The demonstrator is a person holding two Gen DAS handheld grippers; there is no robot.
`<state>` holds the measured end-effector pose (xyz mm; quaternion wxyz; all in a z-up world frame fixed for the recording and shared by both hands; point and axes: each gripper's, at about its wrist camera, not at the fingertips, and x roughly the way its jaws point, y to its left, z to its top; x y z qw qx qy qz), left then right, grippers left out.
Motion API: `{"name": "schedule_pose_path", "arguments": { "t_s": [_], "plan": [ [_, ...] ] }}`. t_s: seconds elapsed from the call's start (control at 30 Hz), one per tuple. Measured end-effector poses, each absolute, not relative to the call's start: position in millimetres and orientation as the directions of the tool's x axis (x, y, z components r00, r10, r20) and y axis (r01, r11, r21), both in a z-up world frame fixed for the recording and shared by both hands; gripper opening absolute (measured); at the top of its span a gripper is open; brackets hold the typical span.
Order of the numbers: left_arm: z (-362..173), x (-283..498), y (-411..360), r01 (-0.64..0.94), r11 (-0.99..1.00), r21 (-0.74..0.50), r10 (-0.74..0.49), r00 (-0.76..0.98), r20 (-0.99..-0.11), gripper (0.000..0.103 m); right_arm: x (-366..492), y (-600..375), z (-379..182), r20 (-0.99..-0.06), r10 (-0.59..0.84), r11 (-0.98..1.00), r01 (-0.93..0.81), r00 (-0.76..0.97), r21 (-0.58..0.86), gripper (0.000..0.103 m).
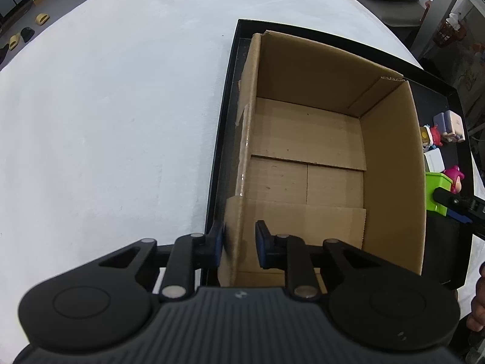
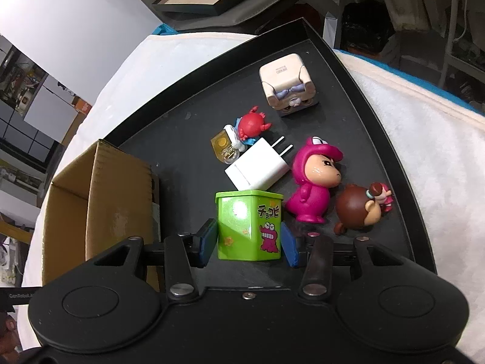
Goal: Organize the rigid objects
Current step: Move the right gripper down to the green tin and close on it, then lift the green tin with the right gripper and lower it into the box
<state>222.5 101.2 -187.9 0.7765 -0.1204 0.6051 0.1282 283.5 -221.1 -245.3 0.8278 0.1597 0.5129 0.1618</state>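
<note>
Left wrist view: the left gripper [image 1: 239,247] straddles the near left wall of the open brown cardboard box [image 1: 391,163], its jaws narrow, one pad outside and one inside, probably to steady the box for loading. The box sits in a shallow black tray [image 1: 225,115].

Right wrist view: the right gripper [image 2: 249,244] brackets the green plastic cartoon-printed tub [image 2: 249,226], its pads at the tub's sides; firm contact I cannot confirm. The tub sits dead ahead at 12 o'clock, the box at 9 o'clock.

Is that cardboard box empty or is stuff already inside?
Empty: the box shows only its bare cardboard floor; the toys sit outside on the tray.
</note>
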Motion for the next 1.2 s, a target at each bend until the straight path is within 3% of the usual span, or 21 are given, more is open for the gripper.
{"name": "schedule_pose_path", "arguments": {
  "t_s": [0.1, 0.23, 0.73, 1.2],
  "plan": [
    [-191, 222, 101, -0.34, 0.94, -0.024, 0.061, 0.235, -0.97, 0.02, 288, -215, -250, -0.806, 0.432, 0.896, -0.093, 0.405, 0.434, 0.049],
    [-195, 225, 104, -0.337, 0.942, -0.014, 0.068, 0.231, -0.97, 0.011, 286, -207, -249, -0.797, 0.438, 0.895, -0.119, 0.415, 0.43, 0.047],
    [-200, 224, 103, -0.307, 0.951, -0.046, 0.036, 0.257, -0.966, 0.011, 261, -201, -213, -0.782, 0.427, 0.902, -0.148, 0.455, 0.406, 0.046],
    [-206, 223, 108, -0.305, 0.948, -0.09, -0.007, 0.265, -0.964, 0.012, 250, -164, -173, -0.771, 0.367, 0.93, -0.238, 0.521, 0.282, 0.046]
  ]
}}
